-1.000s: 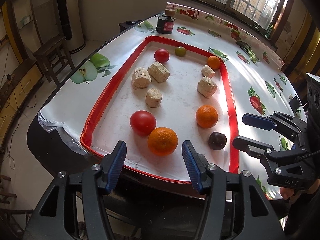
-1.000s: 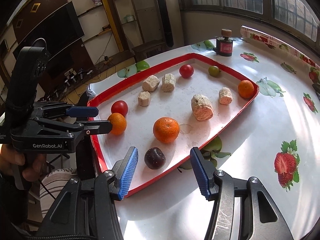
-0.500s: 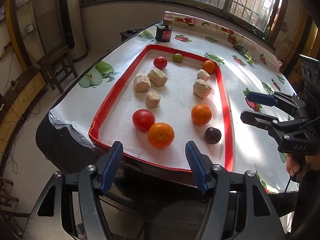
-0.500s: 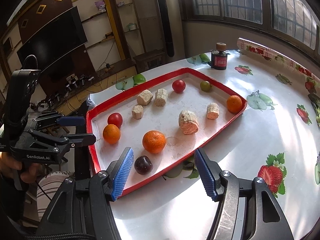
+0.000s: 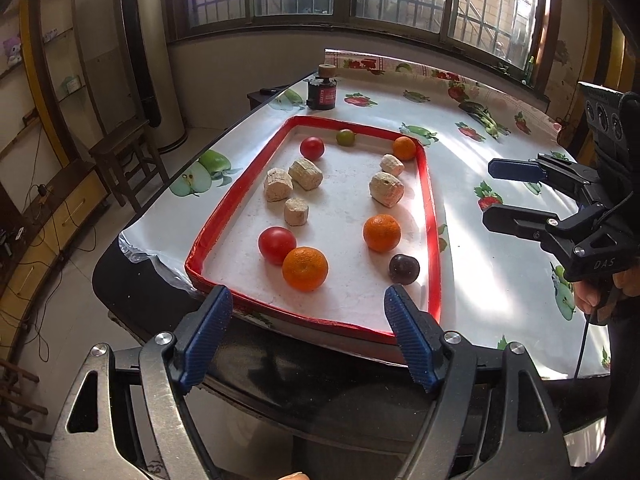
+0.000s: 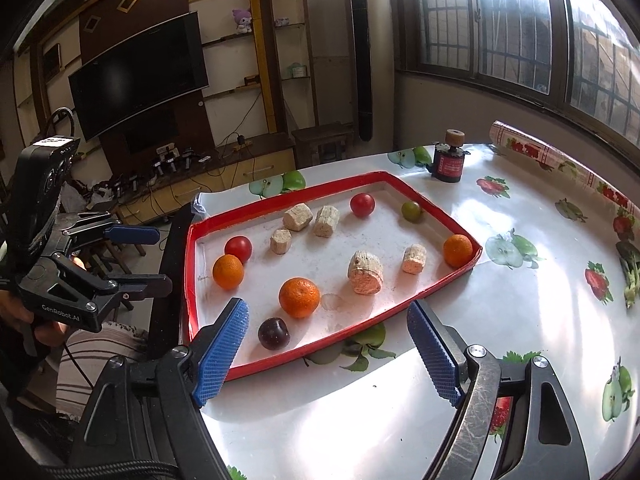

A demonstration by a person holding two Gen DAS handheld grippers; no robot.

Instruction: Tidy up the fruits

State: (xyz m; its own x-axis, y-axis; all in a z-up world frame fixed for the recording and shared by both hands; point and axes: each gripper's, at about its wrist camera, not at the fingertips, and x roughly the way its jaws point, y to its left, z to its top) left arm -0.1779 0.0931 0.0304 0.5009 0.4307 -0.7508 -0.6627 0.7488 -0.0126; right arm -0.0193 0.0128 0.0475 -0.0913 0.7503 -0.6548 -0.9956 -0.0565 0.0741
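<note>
A red-rimmed tray (image 5: 428,184) (image 6: 192,280) lies on the table. It holds three oranges, the nearest (image 5: 305,269) (image 6: 228,271), two red tomatoes, one (image 5: 277,240) (image 6: 238,249) beside that orange, a dark plum (image 5: 404,269) (image 6: 273,333), a small green fruit (image 5: 345,137) (image 6: 411,211) and several beige chunks (image 5: 278,190) (image 6: 365,273). My left gripper (image 5: 308,336) (image 6: 136,258) is open and empty, off the tray's near edge. My right gripper (image 6: 332,356) (image 5: 508,194) is open and empty, held off the tray's right side.
A dark jar (image 5: 322,93) (image 6: 449,164) with a cork lid stands beyond the tray. The fruit-print tablecloth (image 5: 496,280) covers the table. A wooden stool (image 5: 124,152) and floor cables lie to the left. Windows run along the back wall.
Both grippers have pulled back and up from the tray, so the tray looks smaller and farther. Nothing on the tray has moved.
</note>
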